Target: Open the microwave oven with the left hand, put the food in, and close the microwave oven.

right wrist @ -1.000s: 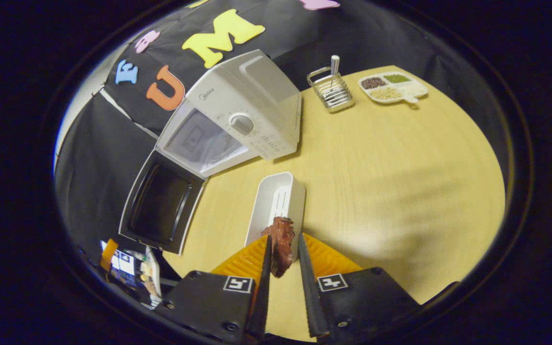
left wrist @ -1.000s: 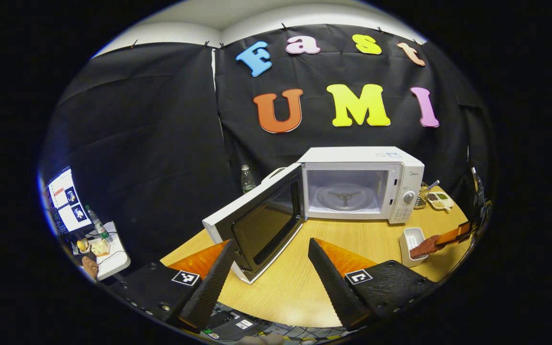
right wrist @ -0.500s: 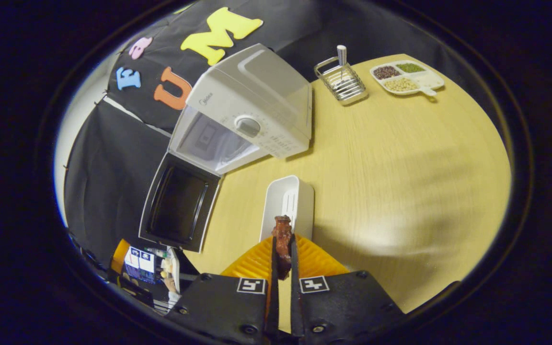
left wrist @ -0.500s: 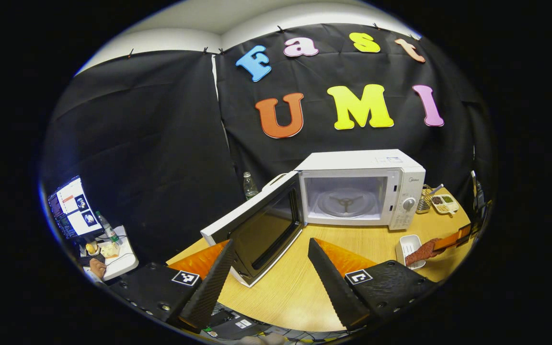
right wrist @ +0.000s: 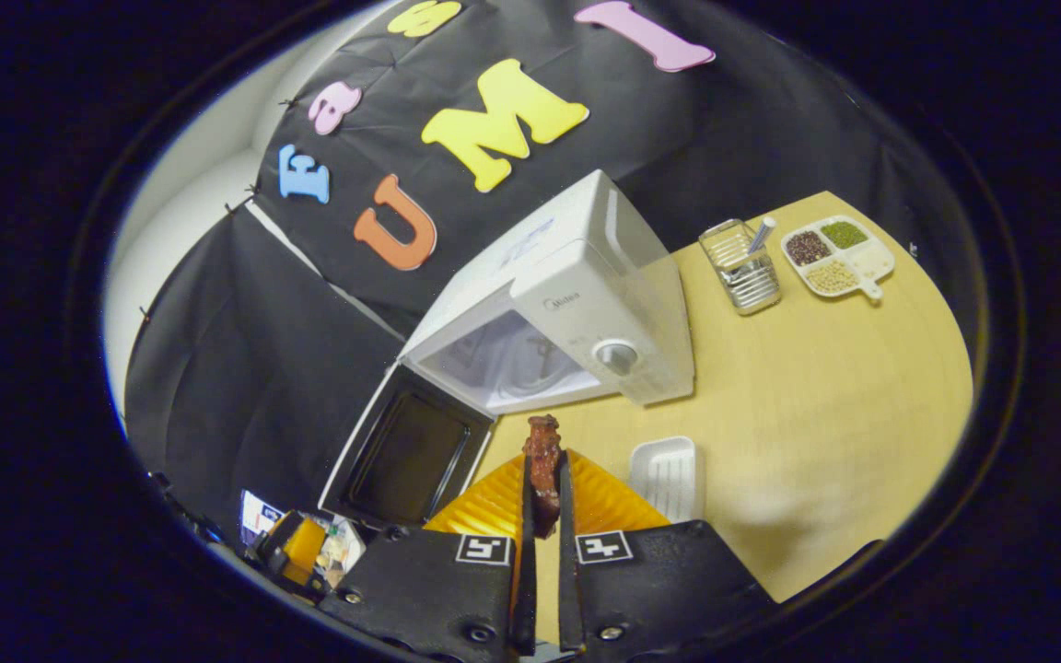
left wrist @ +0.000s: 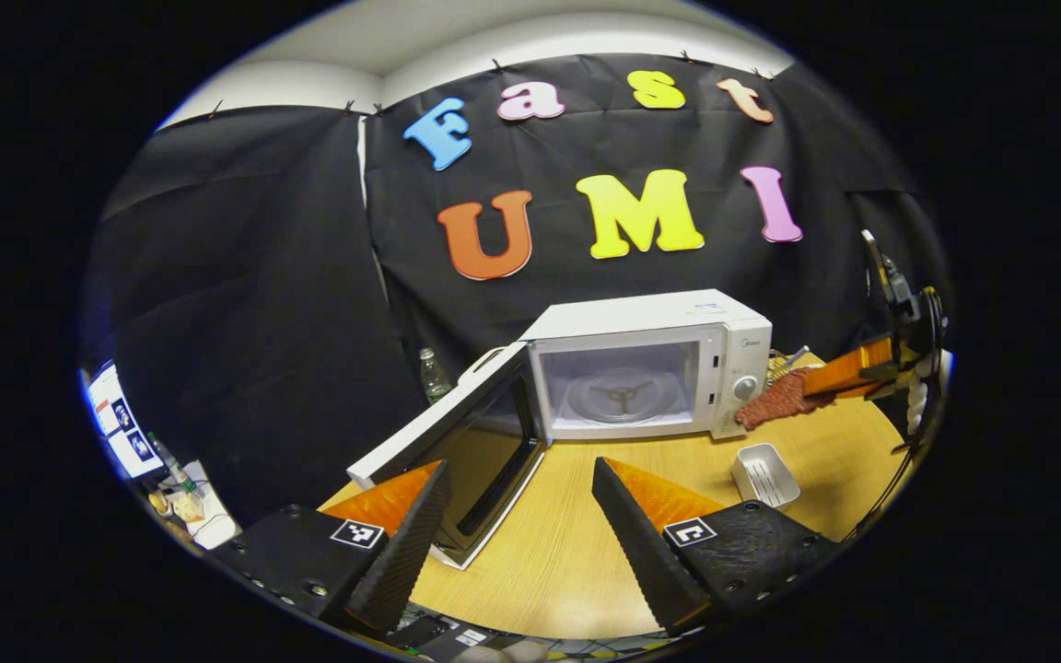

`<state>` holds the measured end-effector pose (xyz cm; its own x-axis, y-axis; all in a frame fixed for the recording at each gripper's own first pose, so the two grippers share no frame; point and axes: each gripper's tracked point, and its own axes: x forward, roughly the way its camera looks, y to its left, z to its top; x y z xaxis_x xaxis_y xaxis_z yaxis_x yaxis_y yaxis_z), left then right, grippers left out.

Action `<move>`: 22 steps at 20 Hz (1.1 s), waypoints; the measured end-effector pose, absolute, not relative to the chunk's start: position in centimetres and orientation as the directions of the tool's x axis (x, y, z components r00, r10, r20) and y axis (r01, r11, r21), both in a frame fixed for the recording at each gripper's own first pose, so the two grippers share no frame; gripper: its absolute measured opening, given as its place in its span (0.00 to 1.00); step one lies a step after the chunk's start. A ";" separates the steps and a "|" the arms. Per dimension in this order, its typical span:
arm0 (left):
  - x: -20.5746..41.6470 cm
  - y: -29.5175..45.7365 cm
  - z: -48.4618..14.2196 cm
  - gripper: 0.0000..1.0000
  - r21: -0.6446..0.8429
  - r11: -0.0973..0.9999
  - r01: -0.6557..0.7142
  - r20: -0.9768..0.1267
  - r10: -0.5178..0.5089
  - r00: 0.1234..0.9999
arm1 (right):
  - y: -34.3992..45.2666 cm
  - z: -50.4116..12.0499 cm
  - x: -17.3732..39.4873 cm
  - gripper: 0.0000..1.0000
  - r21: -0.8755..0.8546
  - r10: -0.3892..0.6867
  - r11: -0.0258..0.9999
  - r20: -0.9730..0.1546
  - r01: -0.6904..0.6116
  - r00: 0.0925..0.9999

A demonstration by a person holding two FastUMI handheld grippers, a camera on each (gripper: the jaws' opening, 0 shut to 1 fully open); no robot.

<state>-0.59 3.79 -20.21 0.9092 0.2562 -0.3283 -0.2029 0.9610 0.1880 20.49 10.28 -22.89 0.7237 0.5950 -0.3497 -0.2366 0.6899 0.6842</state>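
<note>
Food [right wrist: 544, 465] lifted, off white tray [right wrist: 669, 474].

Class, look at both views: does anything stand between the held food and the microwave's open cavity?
Nothing visible does. The right gripper holds the food in the air; the microwave door is swung wide, and the white tray lies off to the side.

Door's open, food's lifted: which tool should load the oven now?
Right. The right tool is shut on the reddish-brown piece of food, near the white microwave oven's open cavity. The left tool is open and empty.
</note>
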 end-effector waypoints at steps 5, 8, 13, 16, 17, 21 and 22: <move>0.1 4.1 -19.9 0.95 0.180 0.984 0.007 -0.323 0.052 0.945 | 18.1 -22.0 25.5 0.13 0.785 0.458 0.611 -0.243 -0.104 0.855; 0.1 5.6 -19.4 0.94 0.142 0.988 0.057 -0.299 -0.012 0.954 | 22.1 -22.3 29.3 0.12 0.822 0.351 0.567 -0.172 -0.063 0.921; -0.4 9.2 -19.8 0.94 0.117 0.992 0.052 -0.272 -0.018 0.962 | 27.4 -24.4 36.1 0.12 0.867 0.227 0.497 -0.110 -0.018 0.968; -0.3 10.5 -20.5 0.94 0.134 0.990 0.047 -0.253 -0.011 0.967 | 29.2 -26.4 39.1 0.12 0.871 0.178 0.491 -0.111 0.009 0.978; -0.2 10.8 -21.1 0.94 0.128 0.991 0.047 -0.259 -0.013 0.966 | 29.6 -27.2 40.0 0.12 0.873 0.165 0.487 -0.115 0.021 0.980; -0.6 11.5 -22.0 0.95 0.118 0.992 0.048 -0.271 -0.014 0.963 | 30.9 -29.4 43.3 0.12 0.876 0.129 0.480 -0.128 0.051 0.983; -0.4 11.5 -22.1 0.94 0.110 0.992 0.053 -0.270 -0.022 0.963 | 31.2 -30.1 43.8 0.12 0.868 0.119 0.493 -0.135 0.060 0.984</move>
<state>-0.42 11.46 -22.10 0.9627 -0.0217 -0.2696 0.0533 0.9925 0.1104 43.79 31.21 -30.14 0.9837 0.1185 -0.1355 0.0601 0.4931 0.8679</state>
